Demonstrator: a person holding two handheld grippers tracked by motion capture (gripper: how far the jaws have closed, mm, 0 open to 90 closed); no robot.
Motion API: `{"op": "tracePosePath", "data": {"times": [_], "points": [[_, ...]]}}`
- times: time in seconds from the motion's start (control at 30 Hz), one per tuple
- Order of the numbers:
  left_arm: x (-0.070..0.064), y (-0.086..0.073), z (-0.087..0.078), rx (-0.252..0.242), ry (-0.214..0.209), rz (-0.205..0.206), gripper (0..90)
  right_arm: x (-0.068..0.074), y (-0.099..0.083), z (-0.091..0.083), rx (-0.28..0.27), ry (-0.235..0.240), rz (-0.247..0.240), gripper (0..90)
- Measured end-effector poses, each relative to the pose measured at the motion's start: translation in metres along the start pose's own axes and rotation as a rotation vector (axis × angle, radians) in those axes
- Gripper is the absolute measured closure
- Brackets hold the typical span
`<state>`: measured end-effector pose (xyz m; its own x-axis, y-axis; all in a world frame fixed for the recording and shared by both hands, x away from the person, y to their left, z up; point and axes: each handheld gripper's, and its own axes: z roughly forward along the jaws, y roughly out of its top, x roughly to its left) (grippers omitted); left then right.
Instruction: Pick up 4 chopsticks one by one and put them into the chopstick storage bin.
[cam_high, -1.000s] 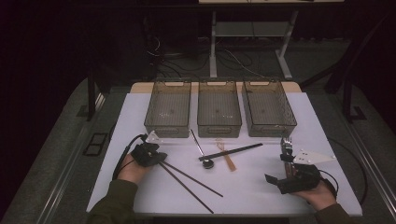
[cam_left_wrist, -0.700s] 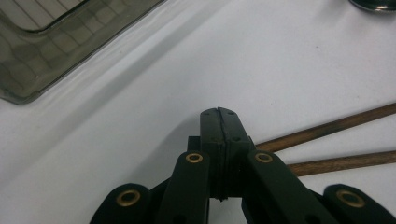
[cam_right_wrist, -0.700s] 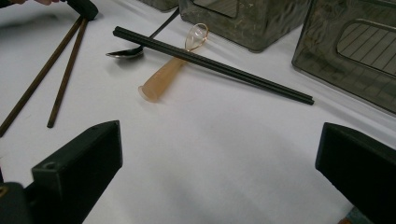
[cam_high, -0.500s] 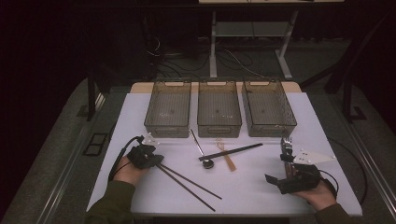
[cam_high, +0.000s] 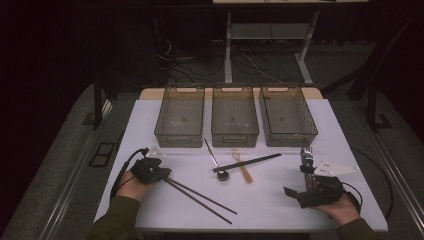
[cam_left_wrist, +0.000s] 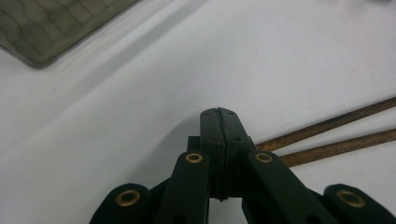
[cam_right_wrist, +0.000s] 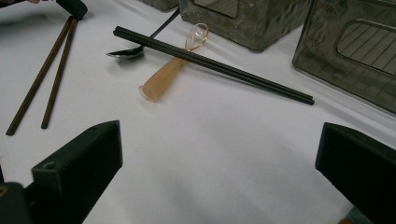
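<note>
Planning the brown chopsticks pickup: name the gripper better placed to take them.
Left. The left gripper sits right at the near ends of the brown chopsticks, jaws shut beside them. The right gripper, jaws open, is across the table, nearer the black chopsticks.

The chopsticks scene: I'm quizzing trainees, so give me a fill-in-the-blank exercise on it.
1. The left gripper has its jaws ____.
2. Beside it lie two ____ chopsticks.
3. The black chopsticks lie across the amber ____.
4. At the table's far side stand ____ bins.
Missing words: shut; brown; spoon; three.
</note>
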<state>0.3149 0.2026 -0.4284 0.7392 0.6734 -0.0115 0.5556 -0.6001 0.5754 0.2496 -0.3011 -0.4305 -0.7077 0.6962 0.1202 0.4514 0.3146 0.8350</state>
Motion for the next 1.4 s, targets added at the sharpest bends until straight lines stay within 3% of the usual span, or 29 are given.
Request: {"op": "tracePosePath", "data": {"times": [0.1,0.2,0.3,0.43,0.57,0.8,1.0,1.4], "points": [[-0.005,0.003,-0.003,-0.036,-0.005,0.012,90.0,0.000,0.000,0.000,0.000,-0.001,0.002,0.4],[-0.023,0.012,-0.005,-0.091,-0.047,0.048,90.0,0.000,0.000,0.000,0.000,0.001,-0.003,0.4],[-0.045,0.019,-0.001,-0.113,-0.113,0.098,90.0,0.000,0.000,0.000,0.001,-0.001,-0.002,0.4],[-0.077,0.025,0.006,-0.143,-0.232,0.144,90.0,0.000,0.000,0.000,0.003,-0.001,0.002,0.4],[-0.107,0.029,0.012,-0.141,-0.301,0.210,90.0,0.000,0.000,0.001,0.006,0.001,-0.004,0.4],[-0.143,0.027,0.019,-0.120,-0.411,0.266,90.0,0.000,0.000,0.001,0.006,0.002,-0.003,0.4],[-0.152,0.025,0.029,-0.083,-0.443,0.295,90.0,0.001,0.000,0.002,0.011,0.002,-0.003,0.4],[-0.157,0.027,0.039,-0.055,-0.438,0.305,90.0,0.000,0.000,0.002,0.010,0.002,-0.005,0.4]]}}
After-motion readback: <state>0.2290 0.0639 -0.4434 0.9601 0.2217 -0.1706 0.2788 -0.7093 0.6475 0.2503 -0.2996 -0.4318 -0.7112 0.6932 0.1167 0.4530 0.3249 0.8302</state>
